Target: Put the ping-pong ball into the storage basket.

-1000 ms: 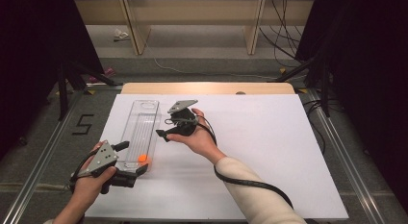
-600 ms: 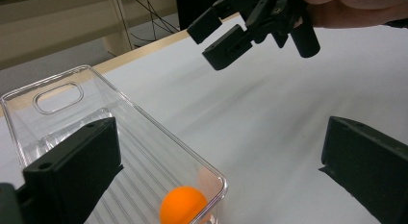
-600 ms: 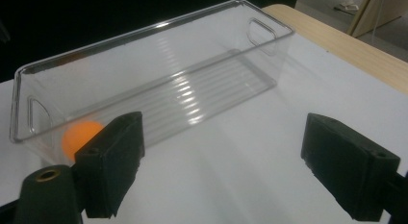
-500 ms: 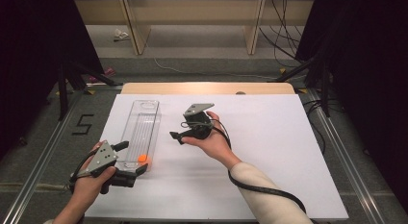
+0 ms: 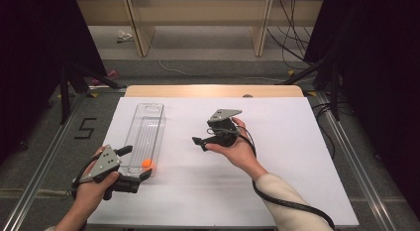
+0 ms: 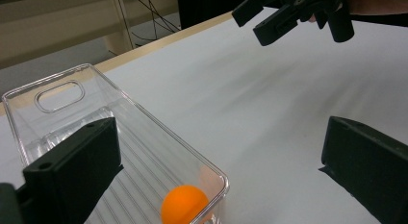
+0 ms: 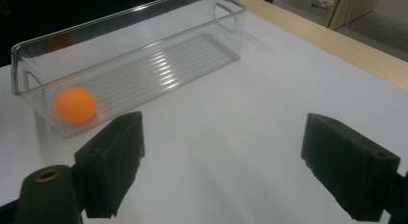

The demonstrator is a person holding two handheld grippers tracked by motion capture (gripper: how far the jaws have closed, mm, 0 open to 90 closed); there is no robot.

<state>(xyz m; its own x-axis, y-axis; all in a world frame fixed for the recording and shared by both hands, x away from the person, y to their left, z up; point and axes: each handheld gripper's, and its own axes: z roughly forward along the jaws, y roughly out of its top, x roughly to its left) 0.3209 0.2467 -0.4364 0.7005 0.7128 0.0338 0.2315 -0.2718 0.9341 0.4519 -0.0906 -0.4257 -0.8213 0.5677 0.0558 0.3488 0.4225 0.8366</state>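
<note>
**Two open grippers beside a tray holding one orange ball**

Two hand-held grippers work over a flat white matte table sheet (image 5: 277, 191), the largest surface, spanning the middle of the high view above a pale wooden table edge (image 5: 213, 90). At left centre lies the long, clear, hard-plastic rectangular tray (image 5: 144, 134), with a ribbed floor, thin upright walls and an oval handle cut-out at its far end. It looks stiff and glossy, probably slippery on its walls; a rim or the handle cut-out would offer the surest hold.

At lower left, the left gripper (image 5: 132, 164) is held with its black block-shaped jaws spread wide, released and holding nothing, one jaw at each side of the tray's near end. In the left gripper view its jaws stand at the lower left and lower right corners.

At centre, the right gripper (image 5: 198, 142) hangs above the bare sheet, well apart from the tray, jaws likewise parted and empty, pointing toward frame left.

Smallest is the small, smooth orange ball (image 5: 147, 163), resting on the tray floor at its near end, touching or just beside the end wall. It appears light, rigid and free to roll; a gentle grip across its widest part, taken from above, would likely suit, since firm pressure could squirt it away.
</note>
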